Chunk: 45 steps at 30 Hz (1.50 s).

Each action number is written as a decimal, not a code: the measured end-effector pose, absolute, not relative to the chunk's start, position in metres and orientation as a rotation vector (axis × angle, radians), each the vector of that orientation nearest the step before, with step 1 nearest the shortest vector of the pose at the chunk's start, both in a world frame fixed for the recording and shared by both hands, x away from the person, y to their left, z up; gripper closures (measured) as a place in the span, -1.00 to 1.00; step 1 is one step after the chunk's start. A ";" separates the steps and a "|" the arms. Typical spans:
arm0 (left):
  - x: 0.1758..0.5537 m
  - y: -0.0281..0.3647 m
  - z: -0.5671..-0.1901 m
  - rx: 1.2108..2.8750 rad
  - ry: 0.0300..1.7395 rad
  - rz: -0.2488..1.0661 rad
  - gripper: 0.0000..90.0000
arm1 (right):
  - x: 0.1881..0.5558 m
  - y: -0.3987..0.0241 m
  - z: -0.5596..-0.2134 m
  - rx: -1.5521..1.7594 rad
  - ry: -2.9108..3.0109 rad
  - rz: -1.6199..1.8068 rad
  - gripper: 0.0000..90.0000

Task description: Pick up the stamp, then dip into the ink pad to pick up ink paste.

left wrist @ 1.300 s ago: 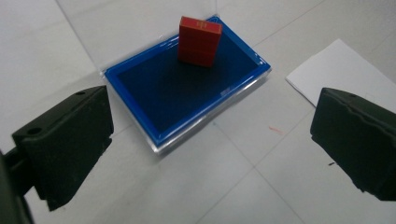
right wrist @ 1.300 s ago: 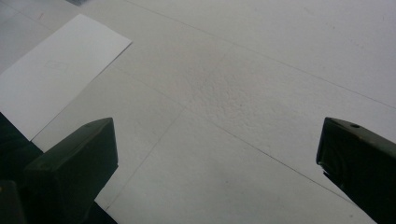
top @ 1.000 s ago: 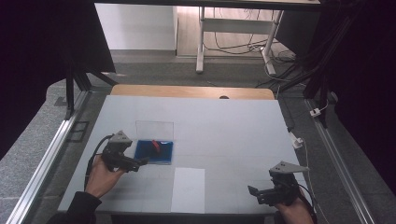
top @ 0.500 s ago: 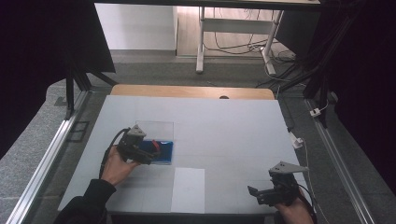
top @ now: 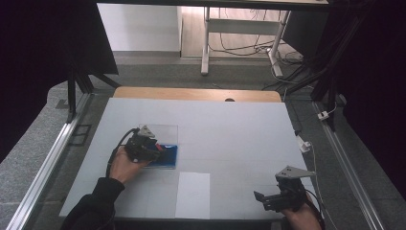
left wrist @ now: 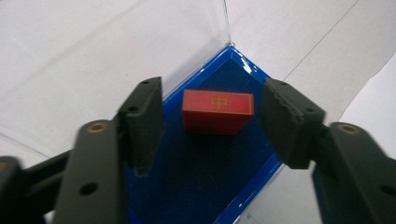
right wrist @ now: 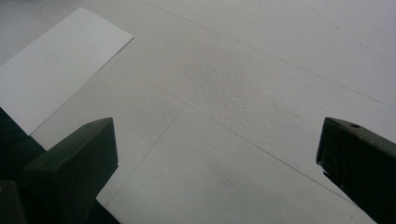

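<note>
On the left side of the worktop (top: pixel 230 120), the left gripper (left wrist: pixel 212 119) holds its jaws wide around a red block (left wrist: pixel 217 111) lying in the blue tray (left wrist: pixel 205 182); the right gripper (right wrist: pixel 215 154), near right, also stands wide open over bare worktop.

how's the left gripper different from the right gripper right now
The left gripper hangs over the blue tray, its open jaws on either side of the red block; the right gripper has only bare table between its jaws. In the high view the left one is farther up the table, the right one at the near edge, close to the white sheet. Both are open and hold nothing.
</note>
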<state>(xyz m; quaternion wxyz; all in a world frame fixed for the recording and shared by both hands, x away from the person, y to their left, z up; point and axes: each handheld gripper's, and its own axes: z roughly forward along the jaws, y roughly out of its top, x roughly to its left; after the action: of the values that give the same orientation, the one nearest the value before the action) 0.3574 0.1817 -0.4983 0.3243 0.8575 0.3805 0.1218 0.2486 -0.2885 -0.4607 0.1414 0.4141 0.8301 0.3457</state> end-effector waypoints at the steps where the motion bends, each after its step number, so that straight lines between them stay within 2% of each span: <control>1: 0.357 0.182 -0.498 2.253 0.997 0.318 0.06 | 0.249 -0.288 -0.461 1.194 2.397 0.998 -1.00; 2: 0.357 0.181 -0.498 2.255 0.996 0.318 0.06 | 0.249 -0.288 -0.461 1.194 2.397 0.998 -1.00; 4: 0.357 0.179 -0.499 2.272 0.982 0.326 0.25 | 0.249 -0.288 -0.461 1.190 2.398 0.994 -1.00; 6: 0.356 0.179 -0.498 2.273 0.984 0.335 0.28 | 0.248 -0.288 -0.461 1.190 2.397 0.994 -1.00; 45: 0.346 0.174 -0.476 2.174 0.974 0.314 0.29 | 0.247 -0.287 -0.460 1.171 2.396 0.990 -1.00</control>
<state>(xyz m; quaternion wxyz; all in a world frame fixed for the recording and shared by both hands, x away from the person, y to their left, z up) 0.3457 0.1739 -0.4763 0.3610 0.8438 0.3778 0.1218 0.2467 -0.2874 -0.4604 0.1479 0.4071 0.8331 0.3442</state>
